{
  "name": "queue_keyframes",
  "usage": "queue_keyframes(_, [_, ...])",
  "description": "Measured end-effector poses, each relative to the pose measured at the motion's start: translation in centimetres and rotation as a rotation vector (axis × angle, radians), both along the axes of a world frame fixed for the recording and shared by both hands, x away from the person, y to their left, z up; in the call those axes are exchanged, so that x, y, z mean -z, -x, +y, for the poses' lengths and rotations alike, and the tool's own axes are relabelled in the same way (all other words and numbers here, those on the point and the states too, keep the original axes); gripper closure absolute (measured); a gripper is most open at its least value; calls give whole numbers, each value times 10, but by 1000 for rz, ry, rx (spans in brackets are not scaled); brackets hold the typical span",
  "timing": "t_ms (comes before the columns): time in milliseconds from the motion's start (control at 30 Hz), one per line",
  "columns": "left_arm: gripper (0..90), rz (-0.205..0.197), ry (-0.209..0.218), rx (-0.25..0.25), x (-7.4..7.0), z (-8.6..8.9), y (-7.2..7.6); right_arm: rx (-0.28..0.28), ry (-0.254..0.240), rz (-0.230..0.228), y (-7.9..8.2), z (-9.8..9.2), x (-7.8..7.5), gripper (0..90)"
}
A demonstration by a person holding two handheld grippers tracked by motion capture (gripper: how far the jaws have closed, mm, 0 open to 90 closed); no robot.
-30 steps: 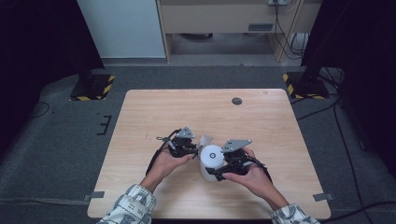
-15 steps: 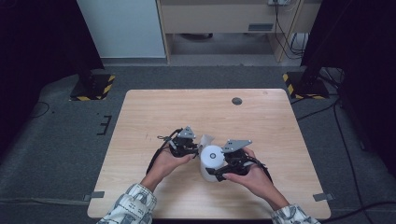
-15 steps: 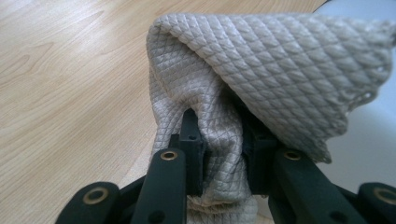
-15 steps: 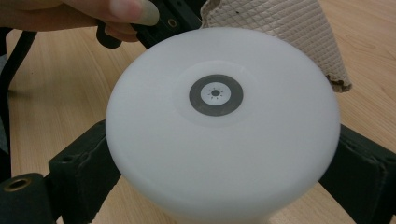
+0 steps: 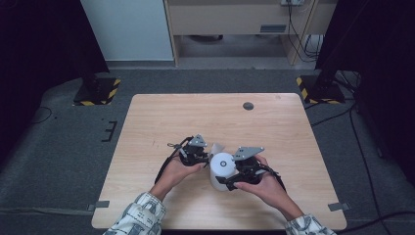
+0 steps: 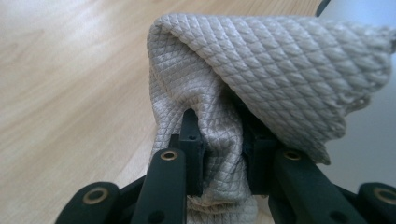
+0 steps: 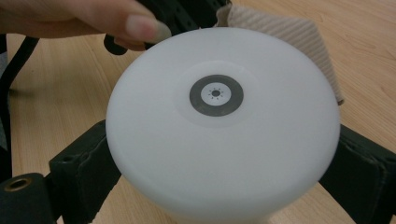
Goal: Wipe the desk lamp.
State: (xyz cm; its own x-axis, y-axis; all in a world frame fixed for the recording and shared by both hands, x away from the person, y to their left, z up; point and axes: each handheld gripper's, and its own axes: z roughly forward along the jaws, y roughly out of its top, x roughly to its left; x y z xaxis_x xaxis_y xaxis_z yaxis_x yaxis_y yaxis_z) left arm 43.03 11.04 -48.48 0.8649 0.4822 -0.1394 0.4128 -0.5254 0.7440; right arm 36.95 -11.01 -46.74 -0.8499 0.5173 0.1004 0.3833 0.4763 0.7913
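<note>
While as before, cloth point(image 6: 261, 70) gripped.

Cloth point(image 5: 217, 147) left of, touching cup point(image 5: 222, 169), on table point(image 5: 161, 117).

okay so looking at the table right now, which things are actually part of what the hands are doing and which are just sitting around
In use:
- white cylinder, clamped by the right gripper
- beige quilted cloth, pinched in the left gripper and held against the cylinder's side

Just lying about:
- dark round disc near the table's far edge
- yellow-and-black striped stand bases on the floor
</note>
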Motion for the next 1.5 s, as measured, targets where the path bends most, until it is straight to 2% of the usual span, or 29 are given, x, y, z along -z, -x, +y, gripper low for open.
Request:
queue_keyframes(167, [729, -10, -11, 7, -4, -4, -2, 1, 1, -2, 0, 0, 0, 80])
queue_keyframes(533, [728, 21, -88, 29, 17, -10, -7, -3, 3, -4, 1, 0, 0, 80])
queue_keyframes(700, [729, 21, -74, 23, 18, -10, -6, -3, 3, -8, 1, 0, 0, 81])
queue_keyframes(833, [729, 13, -42, 18, 11, -7, -3, -4, 3, -3, 1, -1, 0, 81])
queue_keyframes(967, [728, 0, -36, 18, 5, -1, 2, -4, 4, -5, 1, 0, 0, 81])
queue_keyframes(1333, [729, -17, -11, 4, 2, 20, 29, 4, 17, 0, 1, 0, -2, 82])
queue_keyframes(1500, [729, -25, -19, 12, 2, 24, 43, 21, 24, -3, 2, 1, -2, 84])
